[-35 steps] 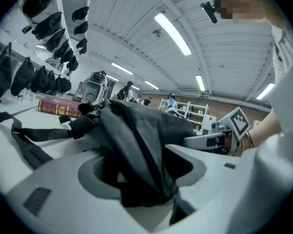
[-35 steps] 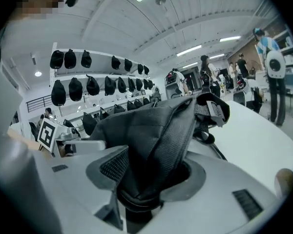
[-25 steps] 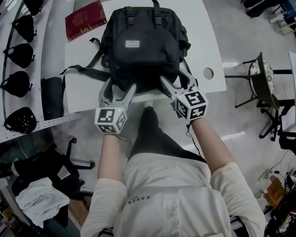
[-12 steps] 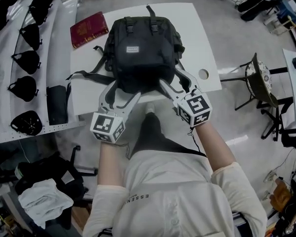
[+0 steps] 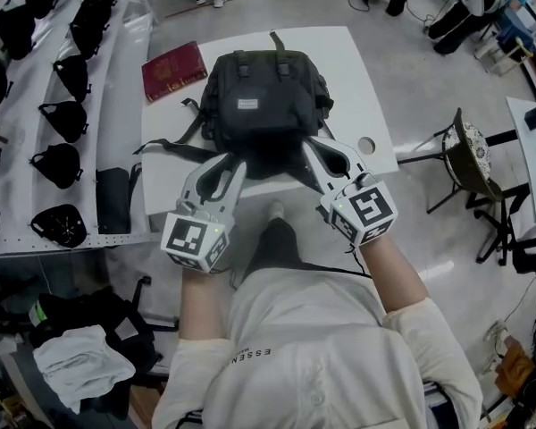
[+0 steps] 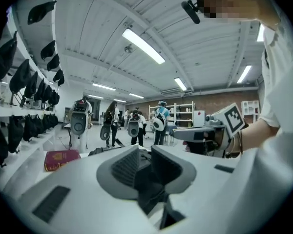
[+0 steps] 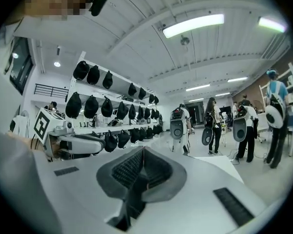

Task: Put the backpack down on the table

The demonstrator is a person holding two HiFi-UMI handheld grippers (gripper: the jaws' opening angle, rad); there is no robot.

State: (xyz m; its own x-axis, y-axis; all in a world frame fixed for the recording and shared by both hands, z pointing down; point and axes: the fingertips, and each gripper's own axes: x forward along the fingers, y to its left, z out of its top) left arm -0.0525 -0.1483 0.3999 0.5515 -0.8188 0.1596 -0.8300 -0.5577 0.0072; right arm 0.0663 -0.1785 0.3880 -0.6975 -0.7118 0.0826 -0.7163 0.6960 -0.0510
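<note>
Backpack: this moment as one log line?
backpack: lying on table | left gripper: jaws just closing, empty | right gripper: shut, empty

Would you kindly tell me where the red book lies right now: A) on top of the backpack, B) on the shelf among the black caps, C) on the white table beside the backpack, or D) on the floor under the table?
C: in the head view the red book lies flat on the white table at its far left corner, beside the black backpack.
</note>
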